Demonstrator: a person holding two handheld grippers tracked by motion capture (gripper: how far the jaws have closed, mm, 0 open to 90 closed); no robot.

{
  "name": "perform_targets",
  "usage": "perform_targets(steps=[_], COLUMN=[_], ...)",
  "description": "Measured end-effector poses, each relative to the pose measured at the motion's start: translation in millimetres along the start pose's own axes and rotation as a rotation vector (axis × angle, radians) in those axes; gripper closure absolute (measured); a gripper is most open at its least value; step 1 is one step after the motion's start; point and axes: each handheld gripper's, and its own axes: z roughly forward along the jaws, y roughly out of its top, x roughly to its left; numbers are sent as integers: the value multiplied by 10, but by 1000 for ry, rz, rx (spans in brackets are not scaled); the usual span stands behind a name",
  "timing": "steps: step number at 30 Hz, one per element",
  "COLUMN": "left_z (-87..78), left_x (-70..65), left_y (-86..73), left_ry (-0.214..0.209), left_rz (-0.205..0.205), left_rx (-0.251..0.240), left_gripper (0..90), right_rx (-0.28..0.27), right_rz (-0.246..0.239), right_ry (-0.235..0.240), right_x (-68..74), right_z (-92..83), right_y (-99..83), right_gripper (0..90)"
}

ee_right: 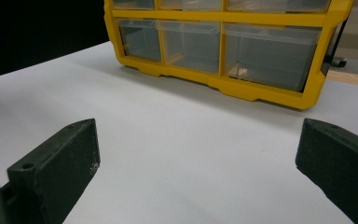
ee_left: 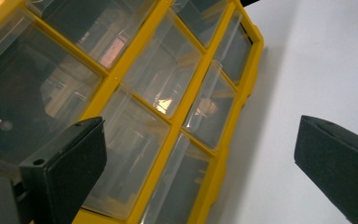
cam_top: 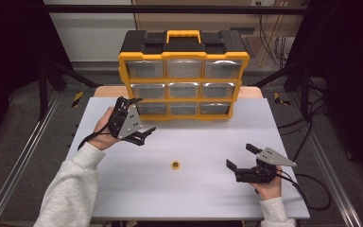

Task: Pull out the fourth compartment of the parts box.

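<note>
The drawer cabinet [cam_top: 184, 75] stands upright at the bench's [cam_top: 123, 189] far edge; your left gripper [cam_top: 139, 118], fingers wide, sits just beside its bottom-left drawer. Square up to that drawer front before closing. Your right gripper [cam_top: 238, 158] waits wide, near the small yellow ring [cam_top: 175, 165].

Bright overhead light, dark surrounds, glare on drawers [ee_left: 163, 100].

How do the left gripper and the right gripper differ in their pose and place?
The left gripper is raised close to the yellow drawer organizer; the right gripper stays low, far from it. The left points at the drawers, the right across the table. Both are open and empty.
</note>
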Motion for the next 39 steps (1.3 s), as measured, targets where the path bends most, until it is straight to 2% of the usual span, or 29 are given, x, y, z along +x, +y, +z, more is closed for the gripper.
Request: perform_targets(steps=[4, 8, 16, 21, 23, 26, 30, 36, 39], left_z=[58, 118, 211, 286, 316, 360, 434, 541, 593], left_x=[30, 63, 136, 175, 186, 197, 223, 265, 271], left_y=[-45, -79, -77, -89, -81, -76, -102, -112, -133], left_ry=[22, 41, 67, 79, 93, 100, 108, 131, 129], left_rz=[27, 74, 145, 202, 216, 261, 302, 350, 366], left_rx=[6, 30, 30, 66, 66, 70, 104, 122, 127], left_gripper=[25, 29, 31, 33, 35, 43, 47, 67, 80], right_rx=[-1, 1, 2, -3, 0, -2, -2, -2, 2], right_rz=[0, -2, -4, -2, 0, -2, -3, -2, -3], right_ry=[1, 3, 4, 5, 5, 5, 6, 5, 5], right_x=[1, 2, 4, 5, 4, 5, 7, 7, 11], right_z=[3, 10, 8, 5, 4, 8, 13, 11, 11], right_y=[-1, -5, -6, -3, -3, -5, -9, -9, -14], right_gripper=[2, 2, 2, 2, 2, 2, 1, 2, 2])
